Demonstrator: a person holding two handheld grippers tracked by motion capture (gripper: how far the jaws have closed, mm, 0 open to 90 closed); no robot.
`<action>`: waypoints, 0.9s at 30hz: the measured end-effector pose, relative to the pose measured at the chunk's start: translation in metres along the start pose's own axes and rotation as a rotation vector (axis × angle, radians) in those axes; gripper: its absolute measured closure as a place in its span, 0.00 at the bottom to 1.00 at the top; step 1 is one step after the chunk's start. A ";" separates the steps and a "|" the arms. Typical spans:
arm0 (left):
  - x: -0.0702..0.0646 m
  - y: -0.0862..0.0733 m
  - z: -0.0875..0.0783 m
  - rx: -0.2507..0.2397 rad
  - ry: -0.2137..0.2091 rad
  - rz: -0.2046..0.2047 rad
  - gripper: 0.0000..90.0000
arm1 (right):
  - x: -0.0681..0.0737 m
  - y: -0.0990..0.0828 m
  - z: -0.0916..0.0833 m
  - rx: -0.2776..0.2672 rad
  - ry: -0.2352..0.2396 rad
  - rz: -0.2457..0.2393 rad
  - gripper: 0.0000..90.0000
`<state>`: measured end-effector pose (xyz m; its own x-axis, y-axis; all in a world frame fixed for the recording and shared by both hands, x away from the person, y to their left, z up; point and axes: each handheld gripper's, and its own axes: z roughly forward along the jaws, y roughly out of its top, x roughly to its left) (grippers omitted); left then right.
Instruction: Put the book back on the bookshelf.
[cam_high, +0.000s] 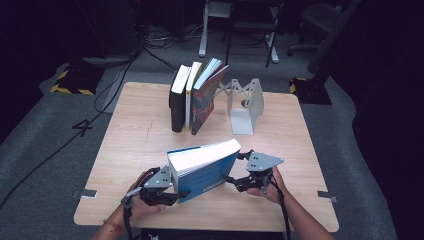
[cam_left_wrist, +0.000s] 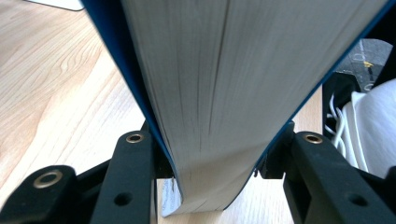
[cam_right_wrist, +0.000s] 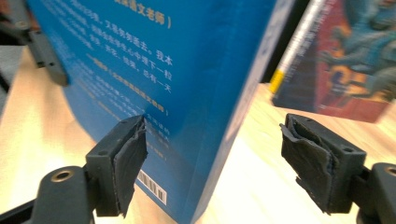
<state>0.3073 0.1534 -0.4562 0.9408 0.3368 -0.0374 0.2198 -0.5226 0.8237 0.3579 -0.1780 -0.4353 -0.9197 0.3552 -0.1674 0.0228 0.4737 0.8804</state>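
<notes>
A thick blue book (cam_high: 207, 167) stands tilted near the front of the wooden bench (cam_high: 130, 145), between the two tools. The left tool (cam_high: 167, 192) clamps it across its covers, page edges facing that tool's camera. The right tool (cam_high: 239, 181) has its jaws spread wide at the spine end, pads clear of the cover. The back cover (cam_right_wrist: 154, 70) carries lines of yellow and white Chinese print, too blurred to read with certainty, and a barcode (cam_right_wrist: 152, 185) near the bottom corner. Farther back, three books (cam_high: 192, 95) lean together beside a white bookend (cam_high: 246, 106).
</notes>
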 end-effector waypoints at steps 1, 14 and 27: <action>0.000 -0.001 -0.001 0.003 -0.003 0.001 0.65 | 0.002 0.001 0.002 -0.004 0.013 -0.003 0.26; 0.004 -0.003 -0.006 0.000 0.084 -0.017 0.56 | 0.006 0.009 0.013 -0.021 0.104 0.006 0.38; 0.011 -0.003 -0.012 -0.036 0.178 -0.059 0.43 | 0.011 0.012 -0.005 -0.036 0.134 -0.036 0.52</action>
<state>0.3136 0.1683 -0.4524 0.8653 0.5011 0.0118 0.2610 -0.4706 0.8429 0.3459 -0.1726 -0.4244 -0.9638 0.2265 -0.1407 -0.0233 0.4542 0.8906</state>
